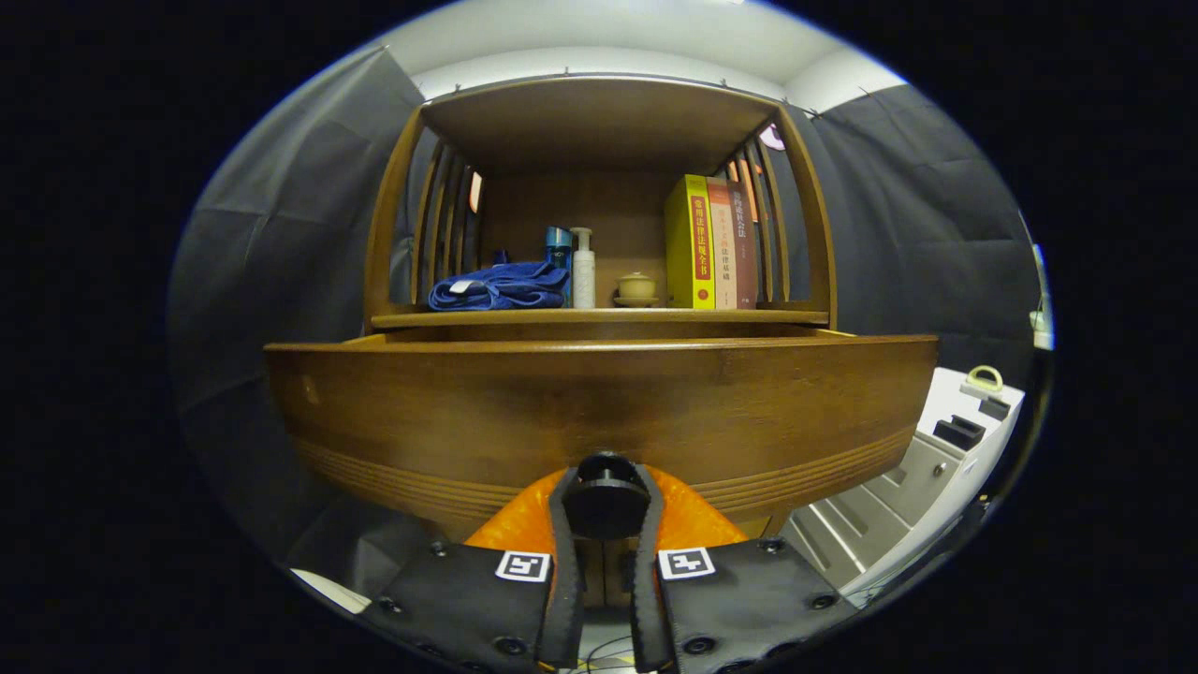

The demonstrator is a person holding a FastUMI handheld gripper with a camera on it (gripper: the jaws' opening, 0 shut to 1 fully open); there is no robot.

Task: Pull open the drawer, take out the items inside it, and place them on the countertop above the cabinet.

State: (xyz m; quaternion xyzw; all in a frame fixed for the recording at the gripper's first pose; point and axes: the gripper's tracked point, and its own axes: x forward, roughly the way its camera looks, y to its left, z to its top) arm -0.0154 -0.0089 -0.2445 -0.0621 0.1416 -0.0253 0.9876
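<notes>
Gripping the round black knob [606,505] between its two fingers, the gripper [606,524] is pinched on the handle of the drawer [599,412] — both black pads sit against the knob's sides. The drawer front stands forward of the cabinet, its top edge proud of the countertop [599,318] just behind, so the pull looks under way or close to done. What lies inside the drawer is hidden from here.

The step in hand, as I judge it, is the opening itself. Next the fingers would need to let go of the knob, rise over the front edge and look down into the drawer — only then can an item be chosen.

On the countertop sit a folded blue towel [496,286], a white pump bottle [583,270], a small lidded pot [636,288] and a row of books [711,243]. The free space there is narrow, mostly along the front edge, so placing will call for care. A grey case [927,459] stands off to the right of the cabinet.
</notes>
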